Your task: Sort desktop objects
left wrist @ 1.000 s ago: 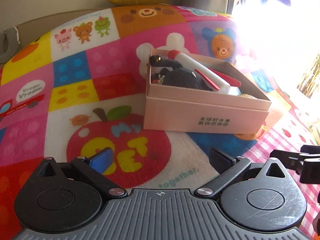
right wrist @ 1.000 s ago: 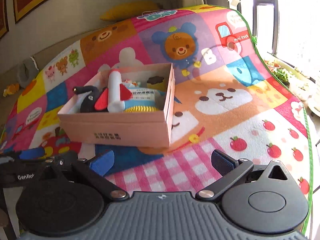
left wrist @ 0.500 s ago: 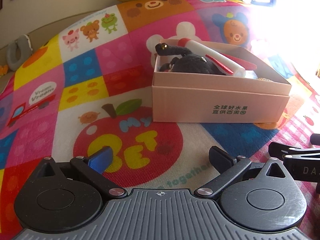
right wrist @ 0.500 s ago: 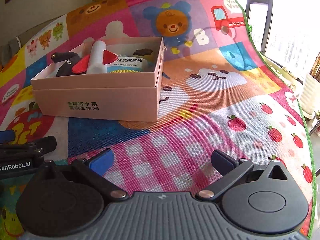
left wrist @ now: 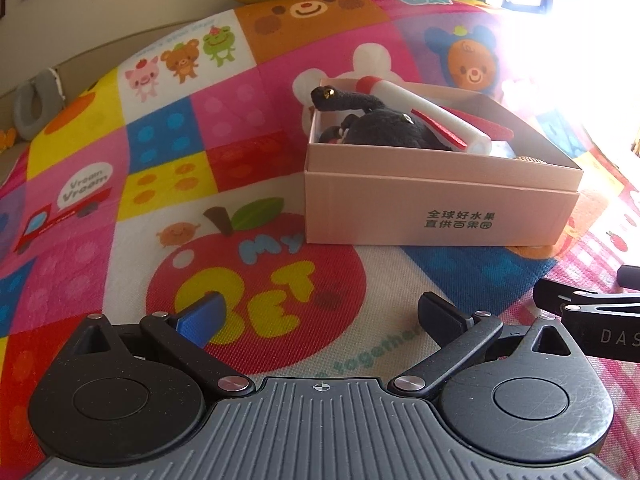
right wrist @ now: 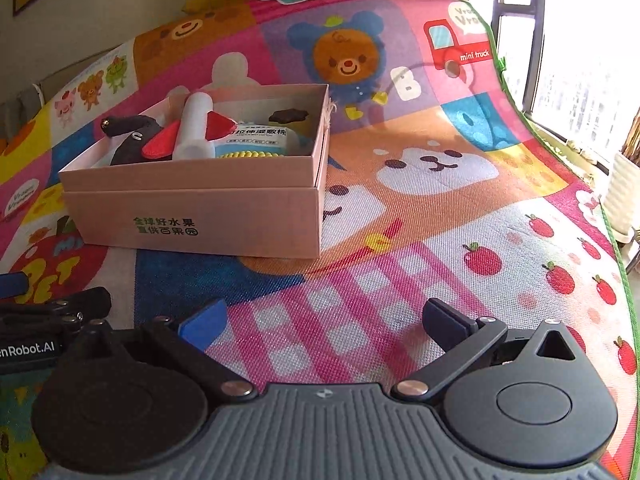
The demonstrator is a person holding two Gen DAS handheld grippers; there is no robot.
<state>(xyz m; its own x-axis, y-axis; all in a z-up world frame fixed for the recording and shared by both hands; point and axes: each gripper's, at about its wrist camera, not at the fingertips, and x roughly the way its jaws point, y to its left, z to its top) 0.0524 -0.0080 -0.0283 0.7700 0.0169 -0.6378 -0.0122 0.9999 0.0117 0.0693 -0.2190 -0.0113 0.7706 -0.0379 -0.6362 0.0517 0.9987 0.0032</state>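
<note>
1. The toys are gathered in the pink box on the play mat: a dark plush toy, a white rocket and a cotton pack, so sorting appears done.
2. The left gripper and right gripper are held low, short of the box; both sets of jaws are spread wide, and nothing is gripped or touched.

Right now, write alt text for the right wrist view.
An open pink box sits on a colourful cartoon play mat, holding a dark plush toy, a white-and-red toy rocket and a labelled packet. The right gripper hovers open and empty in front.
</note>
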